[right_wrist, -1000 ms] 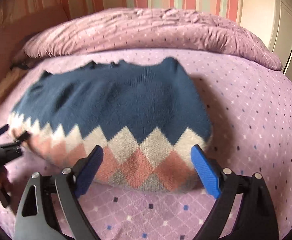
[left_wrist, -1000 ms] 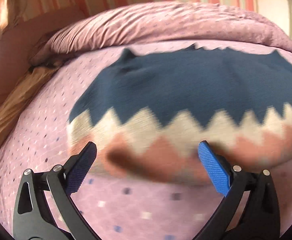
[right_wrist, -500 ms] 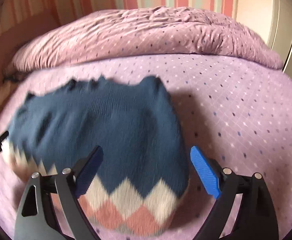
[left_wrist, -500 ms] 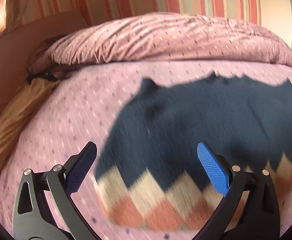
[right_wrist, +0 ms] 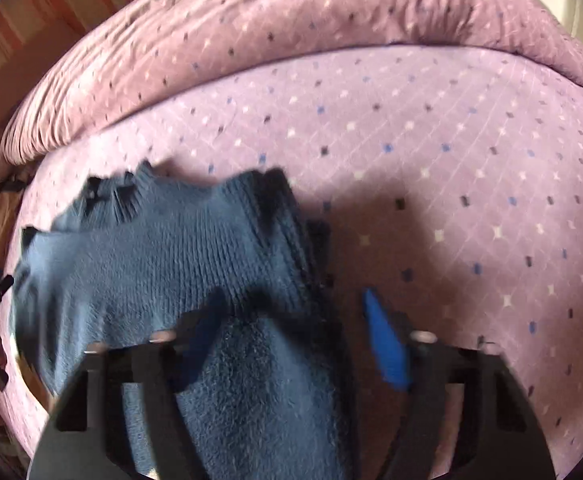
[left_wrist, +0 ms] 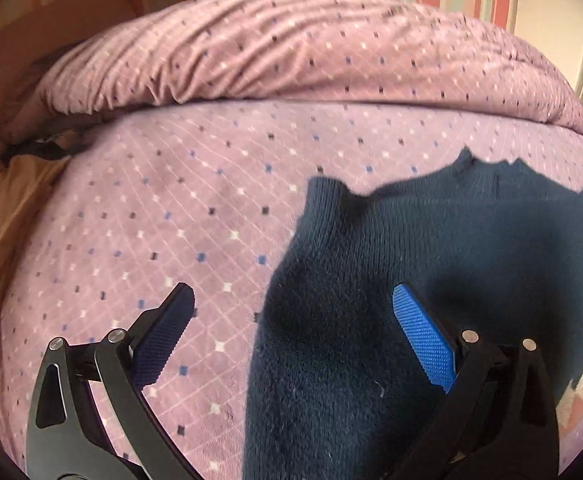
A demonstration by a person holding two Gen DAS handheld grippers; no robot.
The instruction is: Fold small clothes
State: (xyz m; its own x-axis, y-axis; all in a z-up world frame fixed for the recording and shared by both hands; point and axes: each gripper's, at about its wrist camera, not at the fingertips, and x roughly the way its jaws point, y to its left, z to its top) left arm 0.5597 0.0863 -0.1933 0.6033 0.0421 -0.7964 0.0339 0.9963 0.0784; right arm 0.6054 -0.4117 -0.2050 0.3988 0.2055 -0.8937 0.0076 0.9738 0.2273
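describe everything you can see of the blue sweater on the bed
The sweater is a thick, fuzzy dark blue knit with ribbed edges and a zigzag band of cream and salmon pink showing at one end. It lies spread flat on the lilac dotted bedcover, below the rumpled duvet. The left gripper hangs open over its edge, one pad above the knit, the other above the cover. The right gripper has a side edge of the sweater between its closing jaws; blur hides whether the pads press on it.
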